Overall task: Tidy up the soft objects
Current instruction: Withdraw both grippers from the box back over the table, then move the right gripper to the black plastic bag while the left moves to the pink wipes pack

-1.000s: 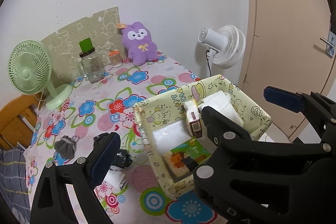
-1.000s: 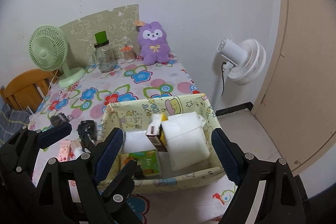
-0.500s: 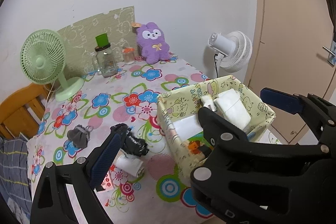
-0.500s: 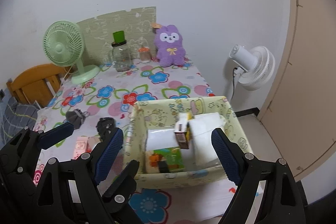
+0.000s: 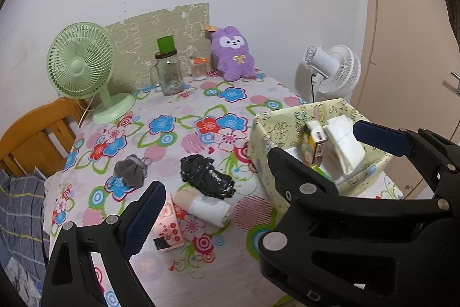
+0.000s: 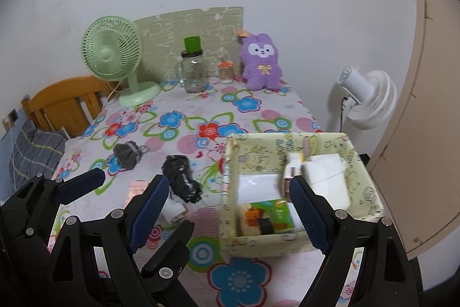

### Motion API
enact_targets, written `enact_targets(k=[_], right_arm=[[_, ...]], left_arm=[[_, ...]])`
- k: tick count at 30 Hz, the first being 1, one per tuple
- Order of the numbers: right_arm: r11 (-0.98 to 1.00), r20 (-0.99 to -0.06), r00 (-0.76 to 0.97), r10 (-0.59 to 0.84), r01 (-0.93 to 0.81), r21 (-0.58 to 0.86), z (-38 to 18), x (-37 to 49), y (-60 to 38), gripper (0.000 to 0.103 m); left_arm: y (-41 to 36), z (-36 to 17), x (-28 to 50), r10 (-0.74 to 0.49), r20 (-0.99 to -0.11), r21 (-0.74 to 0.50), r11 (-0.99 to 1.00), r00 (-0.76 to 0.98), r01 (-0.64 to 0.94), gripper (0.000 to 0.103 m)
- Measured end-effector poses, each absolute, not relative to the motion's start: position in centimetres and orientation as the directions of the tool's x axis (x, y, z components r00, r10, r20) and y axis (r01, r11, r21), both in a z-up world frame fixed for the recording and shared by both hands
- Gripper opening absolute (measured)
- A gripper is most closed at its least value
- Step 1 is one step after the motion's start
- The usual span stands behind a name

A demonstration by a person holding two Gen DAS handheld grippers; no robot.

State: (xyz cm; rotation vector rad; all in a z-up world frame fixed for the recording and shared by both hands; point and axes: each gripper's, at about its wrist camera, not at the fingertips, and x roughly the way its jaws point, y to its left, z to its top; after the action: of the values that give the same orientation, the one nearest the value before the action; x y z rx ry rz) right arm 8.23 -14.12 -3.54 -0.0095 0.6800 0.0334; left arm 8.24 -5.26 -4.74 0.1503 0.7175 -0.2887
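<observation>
A yellow patterned storage box (image 5: 260, 146) (image 6: 228, 183) stands at the table's right edge and holds white folded cloths (image 6: 325, 177), a small carton and a green pack. On the flowered tablecloth left of it lie a black crumpled bag (image 5: 205, 176) (image 6: 181, 179), a grey pouch (image 5: 129, 170) (image 6: 126, 153), a white and beige roll (image 5: 205, 205) and a pink pack (image 5: 168, 226). A purple plush toy (image 5: 231, 53) (image 6: 260, 59) sits at the back. My left gripper (image 5: 258, 177) is open and empty above the roll. My right gripper (image 6: 227, 212) is open and empty over the box's near left corner.
A green desk fan (image 5: 83, 65) (image 6: 115, 56), a glass jar with a green lid (image 5: 168, 68) (image 6: 194, 65) and a small jar stand at the back. A white fan (image 6: 365, 97) and a door are right of the table. A wooden chair (image 5: 34, 131) stands left.
Both grippers have drawn back and shifted left. The loose items left of the box have come into fuller view. Both stay open.
</observation>
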Motion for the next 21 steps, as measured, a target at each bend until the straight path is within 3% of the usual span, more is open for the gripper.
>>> enact_targets(k=[21], right_arm=[[0.989, -0.66, 0.743, 0.111, -0.15, -0.003, -6.6, 11.2, -8.3, 0.082]], left_arm=[[0.6, -7.9, 10.5, -0.152, -0.716, -0.017, 0.979, 0.681, 0.201, 0.081]])
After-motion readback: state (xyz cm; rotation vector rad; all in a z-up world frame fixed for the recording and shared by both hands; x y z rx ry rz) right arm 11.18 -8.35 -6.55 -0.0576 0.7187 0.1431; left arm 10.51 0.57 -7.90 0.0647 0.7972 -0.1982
